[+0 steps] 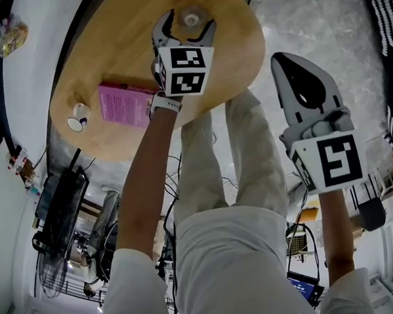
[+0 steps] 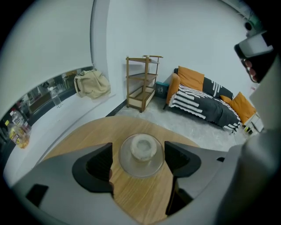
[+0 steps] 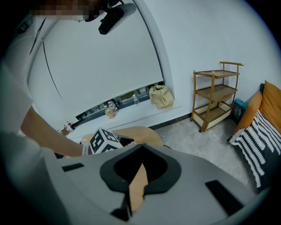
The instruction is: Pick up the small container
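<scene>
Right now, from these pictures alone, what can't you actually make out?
- Container: what's inside; left gripper view, its clear lid blurs it.
- Book: cover print; head view, too small, and the wrist covers one end.
- Cup: contents; head view, too small.
- Table: most of it in the right gripper view, behind the shut right gripper.

Bare tabletop point(image 1: 112, 52) lies all round the small container point(image 1: 190, 19); the pink book point(image 1: 125, 103) and cup point(image 1: 78, 117) sit well apart, near left.

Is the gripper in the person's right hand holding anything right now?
No: the right gripper has its jaws closed together, with nothing gripped between them.
</scene>
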Demonstrator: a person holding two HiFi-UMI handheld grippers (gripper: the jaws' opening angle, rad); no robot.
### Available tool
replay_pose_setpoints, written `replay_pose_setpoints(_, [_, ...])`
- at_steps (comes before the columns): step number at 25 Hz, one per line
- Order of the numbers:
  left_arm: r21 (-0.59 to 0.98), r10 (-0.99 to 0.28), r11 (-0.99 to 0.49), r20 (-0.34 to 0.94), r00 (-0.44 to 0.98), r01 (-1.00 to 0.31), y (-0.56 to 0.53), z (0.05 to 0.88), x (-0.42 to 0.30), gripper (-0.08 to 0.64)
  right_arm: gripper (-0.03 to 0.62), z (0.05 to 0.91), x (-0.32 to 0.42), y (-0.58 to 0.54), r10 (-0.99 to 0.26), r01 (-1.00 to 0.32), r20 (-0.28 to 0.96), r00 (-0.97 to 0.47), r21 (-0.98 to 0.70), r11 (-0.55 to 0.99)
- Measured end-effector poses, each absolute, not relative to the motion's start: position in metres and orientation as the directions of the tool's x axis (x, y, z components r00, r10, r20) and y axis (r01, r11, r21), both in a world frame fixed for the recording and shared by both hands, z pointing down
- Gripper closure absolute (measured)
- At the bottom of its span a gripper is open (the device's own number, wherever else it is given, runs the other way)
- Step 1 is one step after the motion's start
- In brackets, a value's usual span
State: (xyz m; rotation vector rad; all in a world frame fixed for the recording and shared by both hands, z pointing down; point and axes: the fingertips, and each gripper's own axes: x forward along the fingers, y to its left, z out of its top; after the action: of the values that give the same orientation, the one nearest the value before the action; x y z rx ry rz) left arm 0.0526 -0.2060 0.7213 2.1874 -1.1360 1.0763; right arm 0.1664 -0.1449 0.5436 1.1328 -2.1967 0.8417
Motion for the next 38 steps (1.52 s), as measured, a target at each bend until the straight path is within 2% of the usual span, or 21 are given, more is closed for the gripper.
replay_pose_setpoints(12, [0.031, -0.43, -0.57, 0.84, 0.33, -0.821, -0.215, 0.765, 0.064, 0.209, 0.584, 0.559, 0.157, -0.143, -0.515, -0.859, 0.694, -0.503, -0.339, 0.383])
replay_pose_setpoints(23, [0.094, -0.401, -0.539, 0.845, 0.354, -0.837, -0.206, 0.763, 0.058, 0.21, 0.585, 0.551, 0.174, -0.14, -0.532, -0.866, 0.693, -0.487, -0.304, 0.397])
replay_pose_setpoints(38, [0.083, -0.436, -0.555, 0.818, 0.375, -0.828, -0.173, 0.712, 0.029, 0.21, 0.586, 0.514, 0.142, -0.124, -0.569, -0.859, 0.657, -0.494, -0.267, 0.437])
